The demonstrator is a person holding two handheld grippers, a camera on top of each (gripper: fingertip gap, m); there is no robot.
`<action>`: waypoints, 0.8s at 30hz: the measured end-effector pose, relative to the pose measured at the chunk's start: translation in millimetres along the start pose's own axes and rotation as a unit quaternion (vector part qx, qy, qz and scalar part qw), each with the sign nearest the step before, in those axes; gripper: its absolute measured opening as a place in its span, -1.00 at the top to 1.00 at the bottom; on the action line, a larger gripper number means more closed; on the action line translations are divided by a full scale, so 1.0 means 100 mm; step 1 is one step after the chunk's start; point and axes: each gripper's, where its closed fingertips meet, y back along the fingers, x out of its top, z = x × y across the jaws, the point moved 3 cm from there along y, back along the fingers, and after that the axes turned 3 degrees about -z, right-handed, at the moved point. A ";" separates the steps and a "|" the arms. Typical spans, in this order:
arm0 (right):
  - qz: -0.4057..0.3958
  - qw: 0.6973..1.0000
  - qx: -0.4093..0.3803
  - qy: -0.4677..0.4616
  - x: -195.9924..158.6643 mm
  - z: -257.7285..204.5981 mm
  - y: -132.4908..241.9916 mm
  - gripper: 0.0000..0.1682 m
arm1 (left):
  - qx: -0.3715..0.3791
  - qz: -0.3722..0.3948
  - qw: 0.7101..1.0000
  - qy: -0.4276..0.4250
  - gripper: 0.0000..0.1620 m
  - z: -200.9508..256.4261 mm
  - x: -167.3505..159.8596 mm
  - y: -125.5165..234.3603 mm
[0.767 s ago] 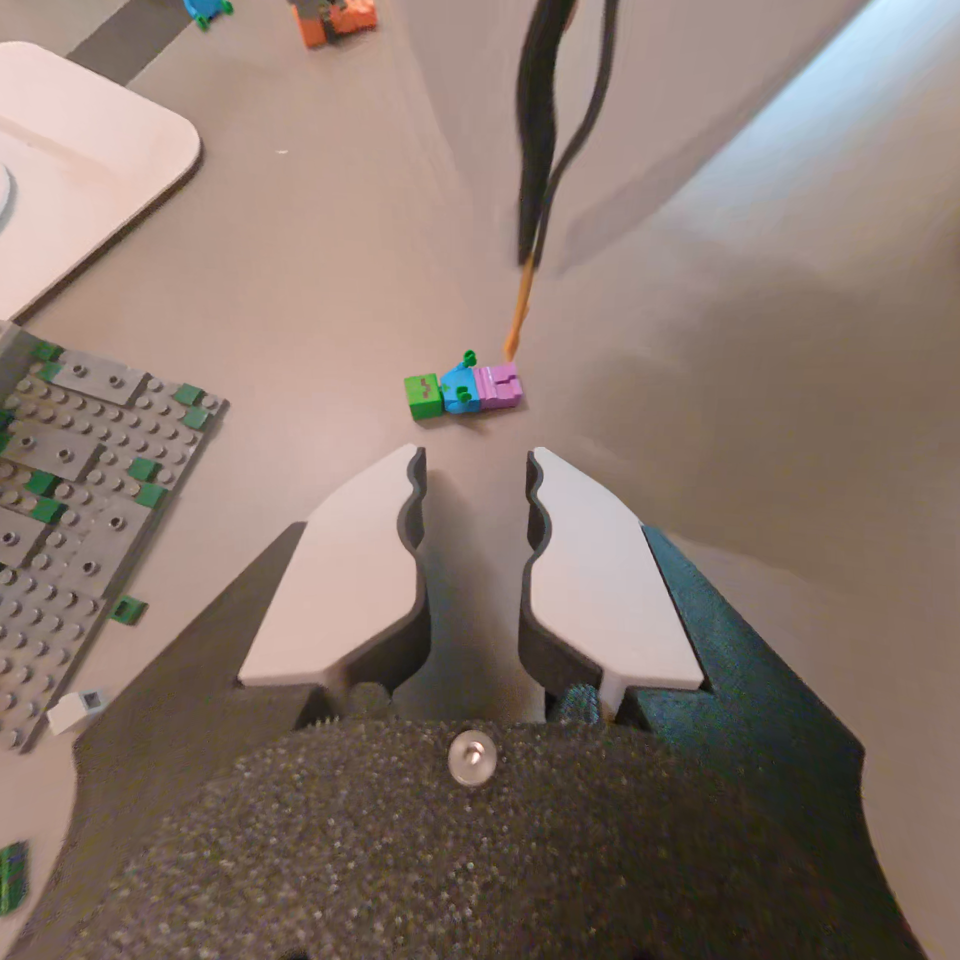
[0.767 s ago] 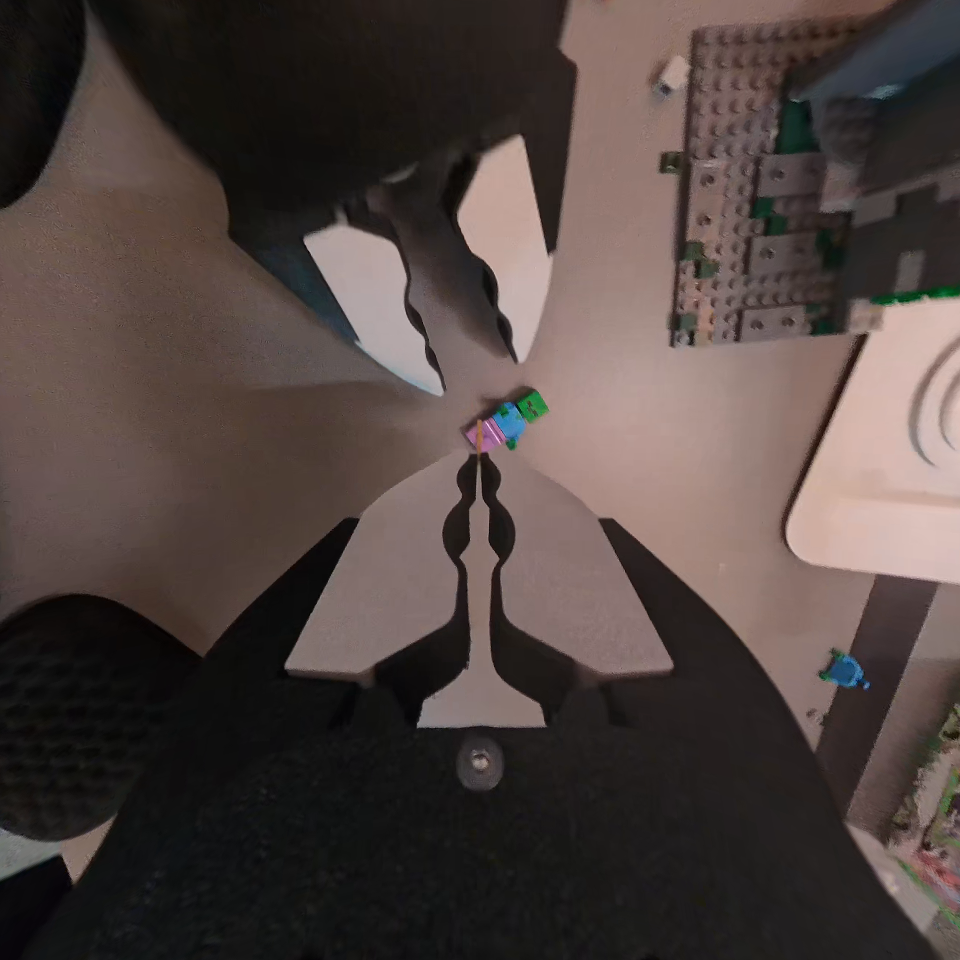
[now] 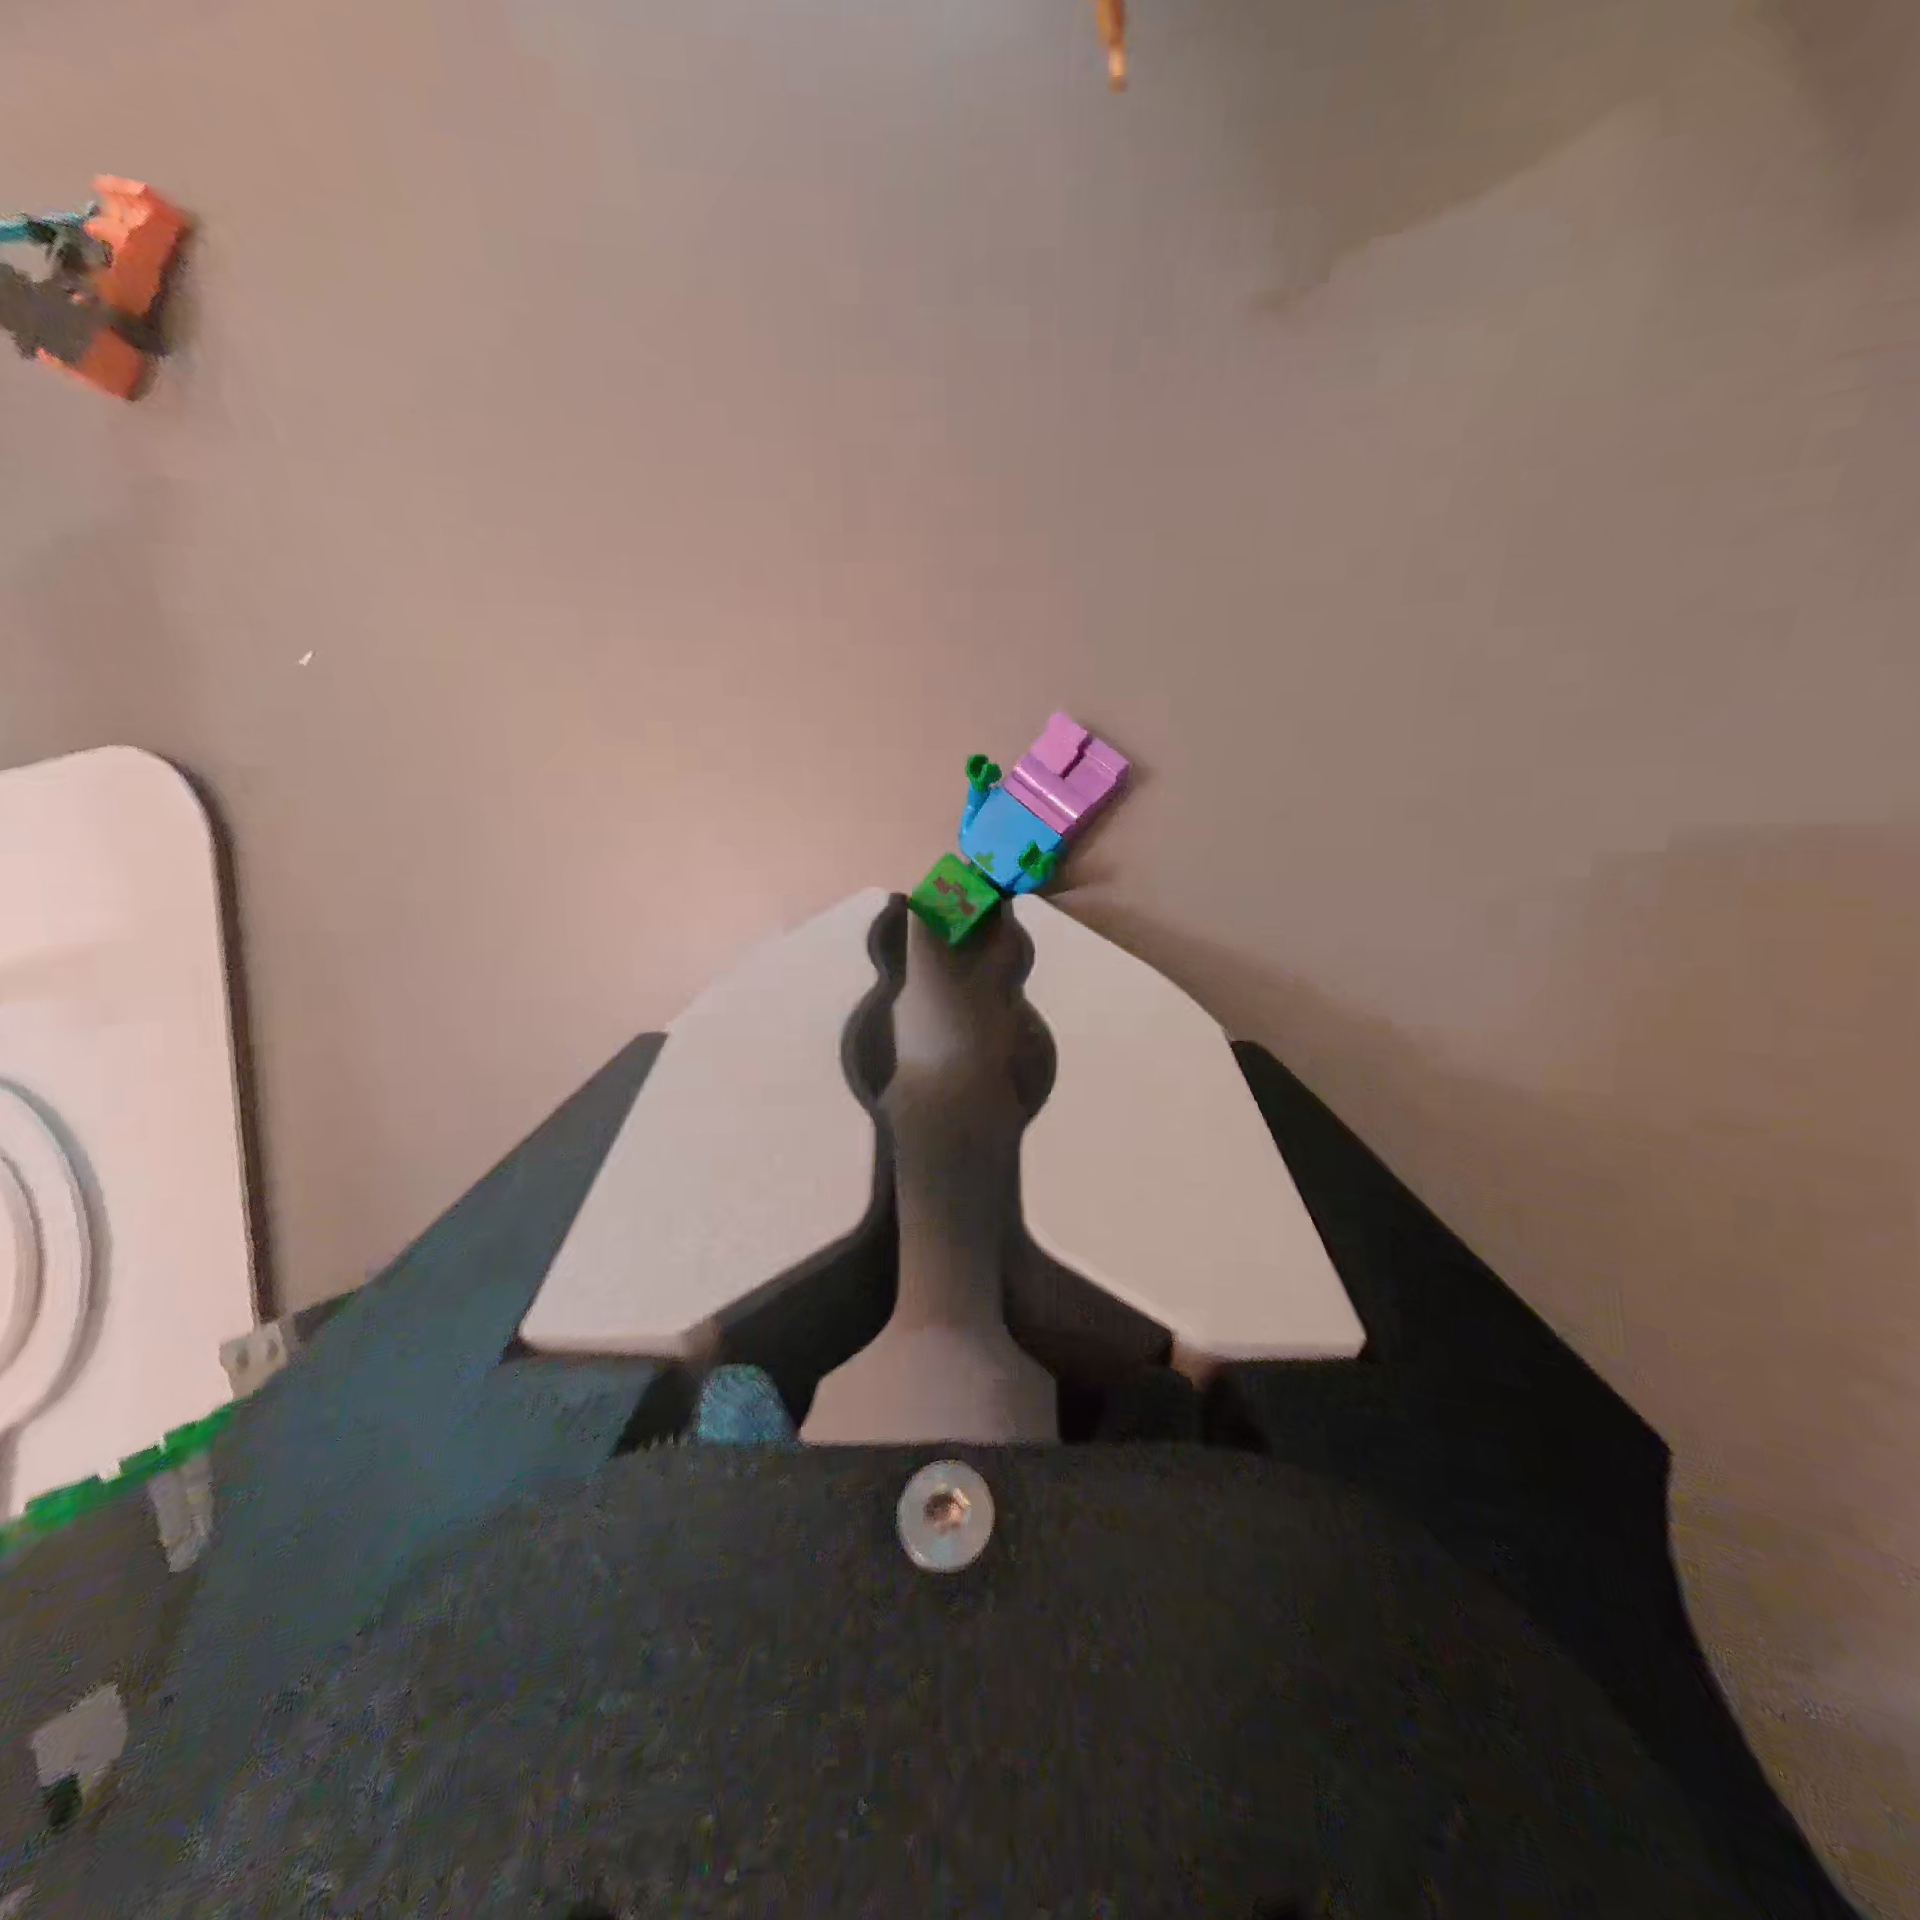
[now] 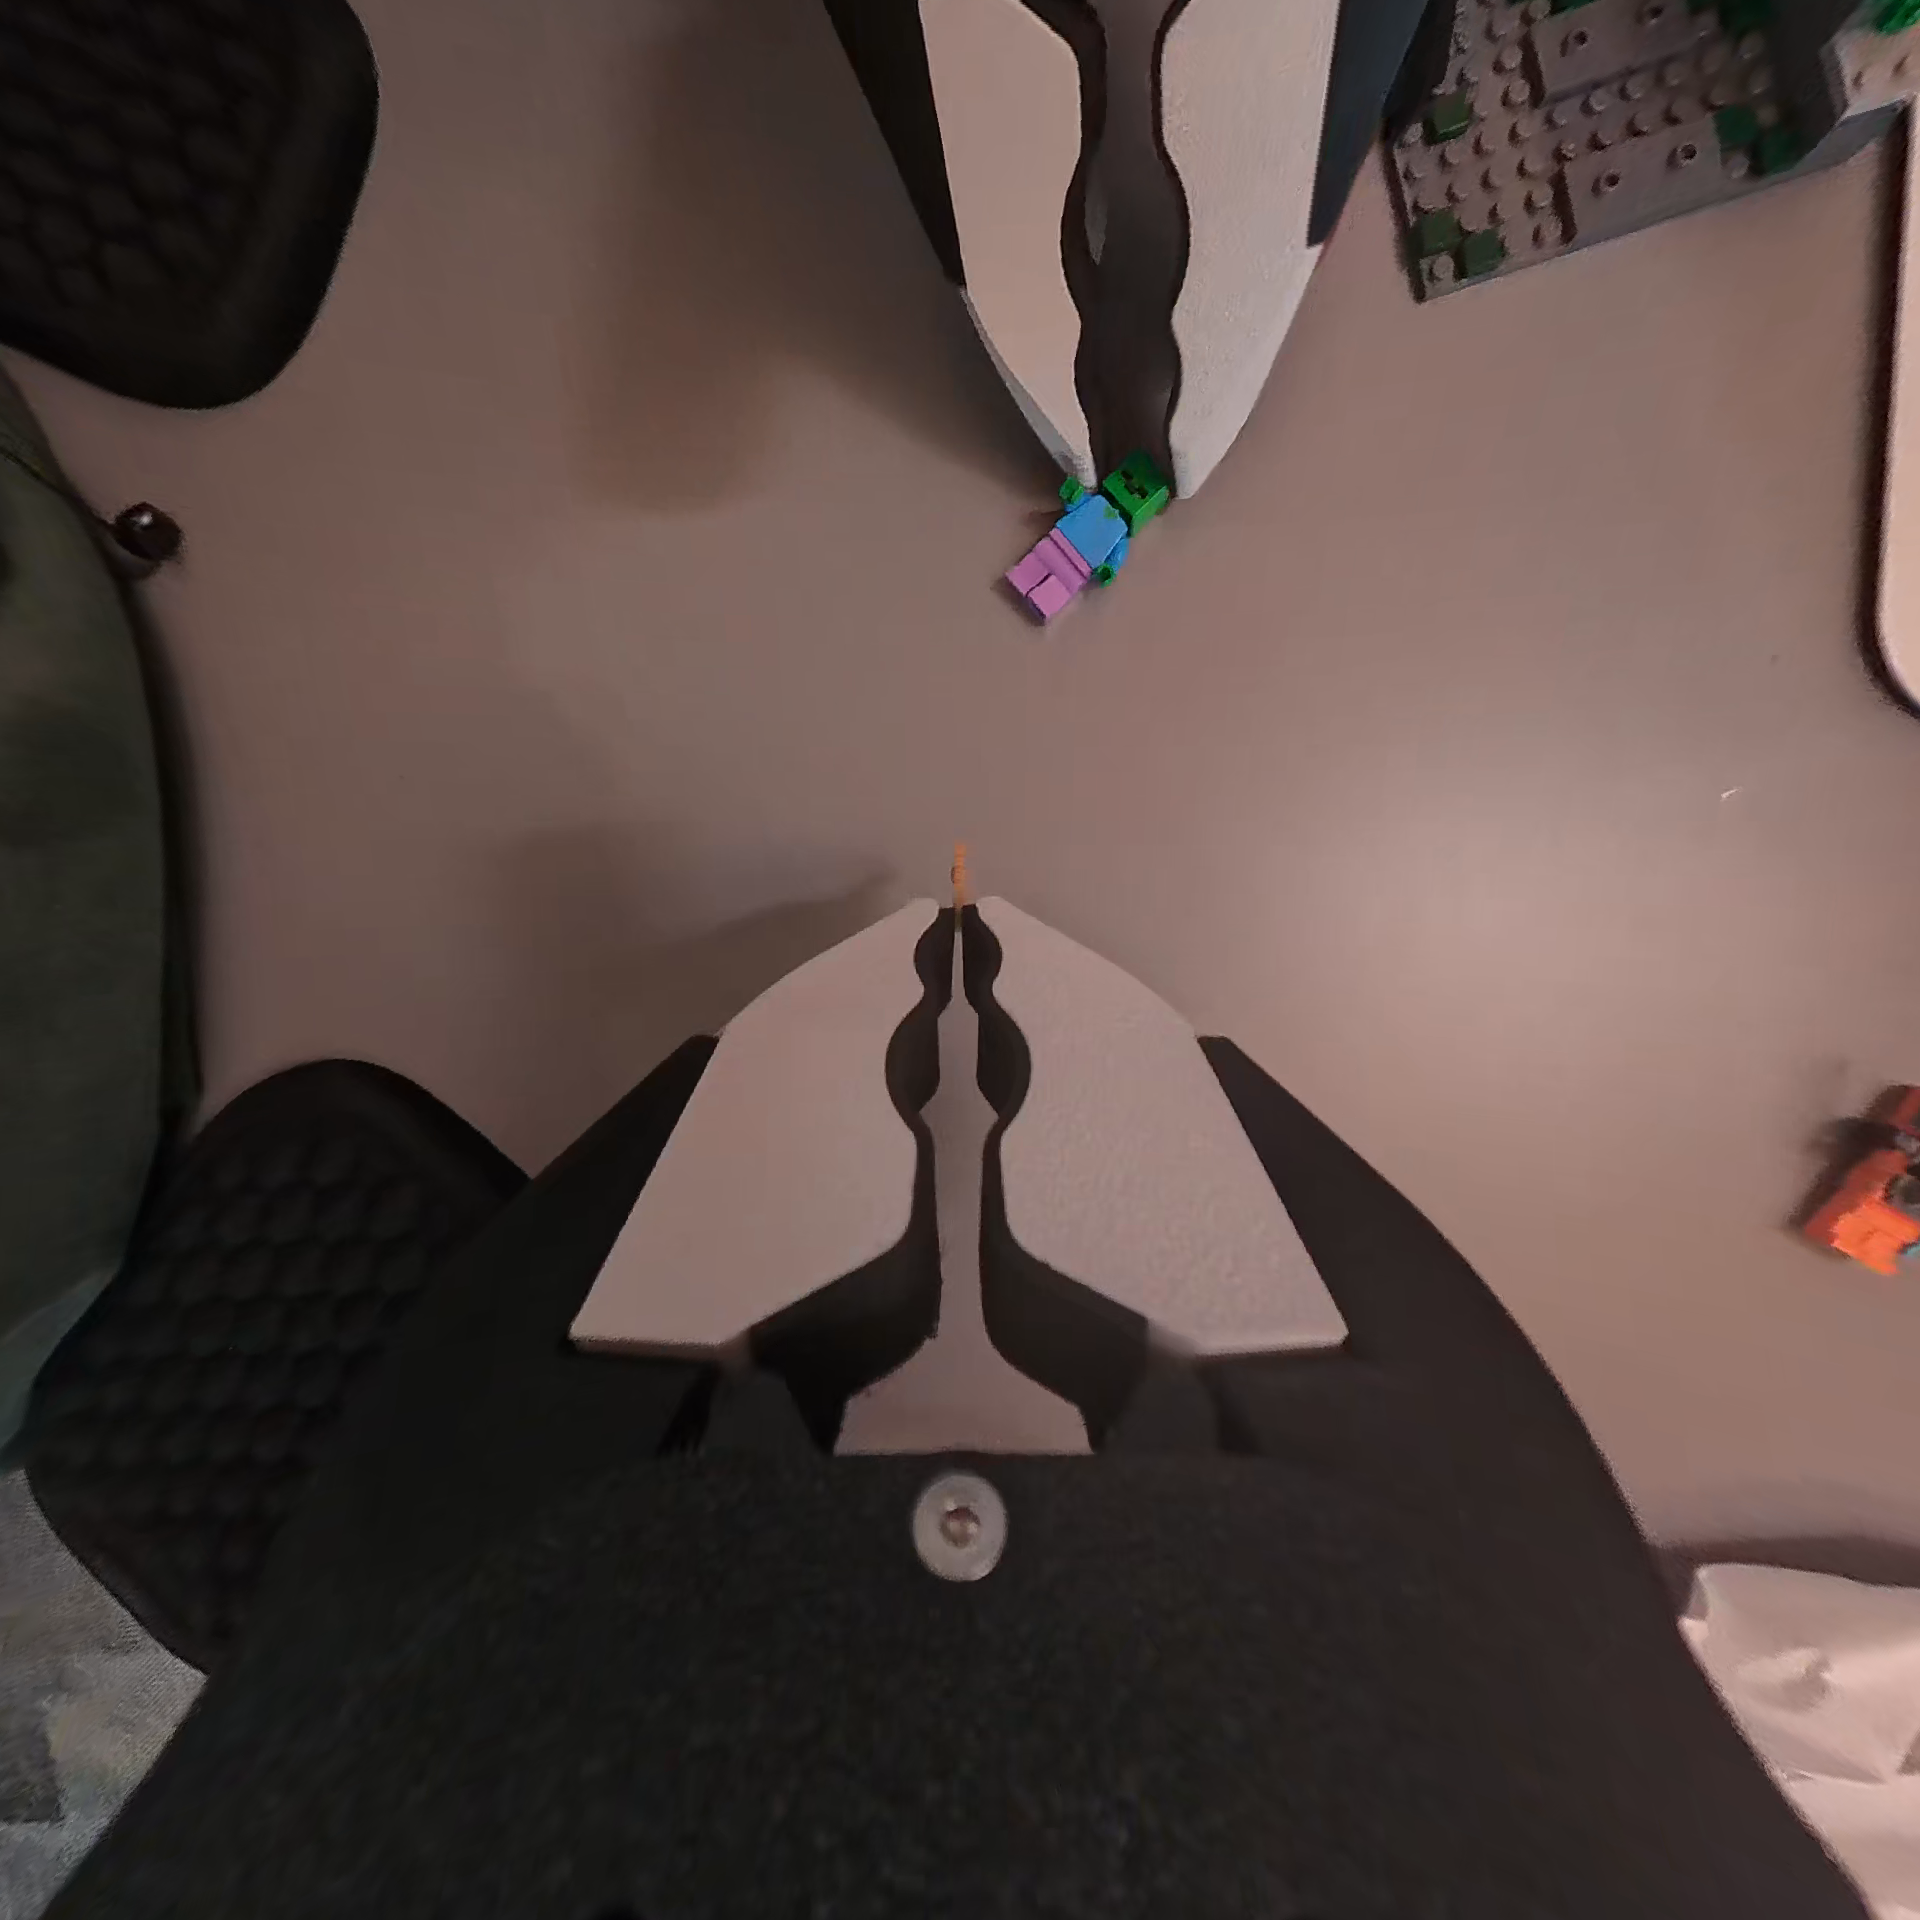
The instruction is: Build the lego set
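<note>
Grey-brown tabletop (image 3: pixel 1351 520) fills both views. On it, the left gripper (image 3: pixel 954 914) pinches the green cube head of a small lego figure (image 3: pixel 1023 826) between its white fingertips; the blue torso and purple legs stick out past the tips toward 1 o'clock, lying on the surface. In the right wrist view the same figure (image 4: pixel 1081 540) sits at 12 o'clock, its head caught at the far gripper's tips. The right gripper (image 4: pixel 958 906) is clamped on a thin orange stick (image 4: pixel 958 878), only a short, slightly blurred end of which pokes out. From the left wrist that stick (image 3: pixel 1112 47) is cut off by the top edge. An orange lego piece (image 3: pixel 114 291) at 10 o'clock is smeared by blur. A studded grey baseplate (image 4: pixel 1590 156) at 1 o'clock in the right wrist view is partly cropped. A white rounded board (image 3: pixel 114 1039) runs off the left edge.
</note>
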 end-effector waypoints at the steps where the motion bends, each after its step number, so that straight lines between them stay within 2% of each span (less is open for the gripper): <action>1: 0.003 1.000 0.003 -0.001 -0.02 0.00 0.00 0.99 | 0.000 -0.005 1.000 -0.012 0.80 0.01 0.01 0.00; 5: 0.017 1.000 0.008 -0.007 -0.08 0.00 -0.01 0.99 | 0.038 -0.038 0.996 -0.074 0.82 0.02 0.07 0.04; 8: 0.029 0.999 0.007 -0.011 -0.10 0.00 -0.04 0.99 | 0.107 -0.086 0.979 -0.153 0.82 0.01 0.16 0.15; 10: 0.037 0.999 0.004 -0.012 -0.11 0.00 -0.05 0.99 | 0.170 -0.145 0.947 -0.229 0.82 -0.01 0.19 0.22; 13: 0.048 0.999 0.001 -0.014 -0.12 0.00 -0.07 0.99 | 0.239 -0.231 0.880 -0.338 0.82 0.02 0.23 0.25; 15: 0.053 0.998 -0.001 -0.016 -0.12 -0.01 -0.08 0.99 | 0.251 -0.262 0.851 -0.378 0.82 0.09 0.23 0.22; 17: 0.058 0.998 -0.001 -0.015 -0.11 -0.03 -0.09 0.99 | 0.258 -0.277 0.836 -0.398 0.82 0.14 0.25 0.20; 24: 0.066 0.998 -0.004 -0.013 -0.14 -0.09 -0.05 0.99 | 0.250 -0.298 0.802 -0.453 0.81 0.28 0.37 0.17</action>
